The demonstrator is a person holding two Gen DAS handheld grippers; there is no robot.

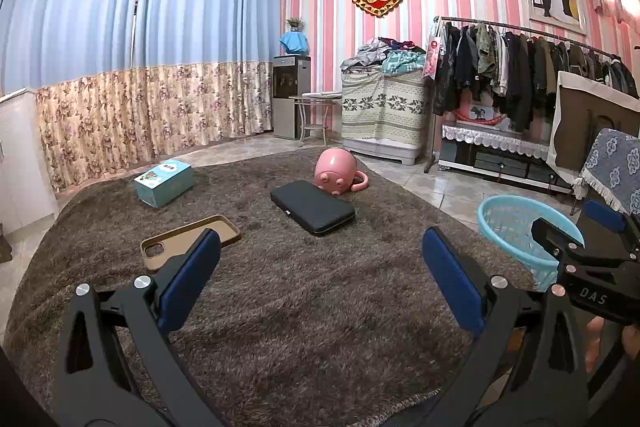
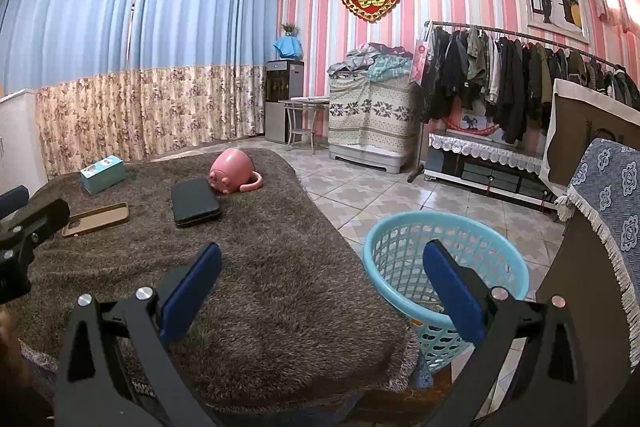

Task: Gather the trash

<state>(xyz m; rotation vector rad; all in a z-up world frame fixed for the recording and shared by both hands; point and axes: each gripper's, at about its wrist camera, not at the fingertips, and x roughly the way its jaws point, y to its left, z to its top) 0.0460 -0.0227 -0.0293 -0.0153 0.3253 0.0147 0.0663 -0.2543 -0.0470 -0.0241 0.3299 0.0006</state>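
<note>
A brown shaggy cover (image 1: 300, 287) tops the table. On it lie a brown phone case (image 1: 188, 241), a black zip case (image 1: 312, 207), a teal box (image 1: 164, 182) and a tipped pink mug (image 1: 335, 174). They also show in the right wrist view: phone case (image 2: 98, 219), black case (image 2: 195, 207), box (image 2: 102, 173), mug (image 2: 234, 171). My left gripper (image 1: 320, 267) is open and empty above the cover, short of the black case. My right gripper (image 2: 320, 279) is open and empty over the table's right edge, beside the light blue basket (image 2: 400, 227).
The basket (image 1: 504, 227) stands on the tiled floor right of the table. A clothes rack (image 2: 520, 79), a low cabinet (image 2: 480, 163), a covered chest (image 2: 372, 115) and a water dispenser (image 2: 282, 99) line the far wall. A chair with a blue cloth (image 2: 608, 211) is at the right.
</note>
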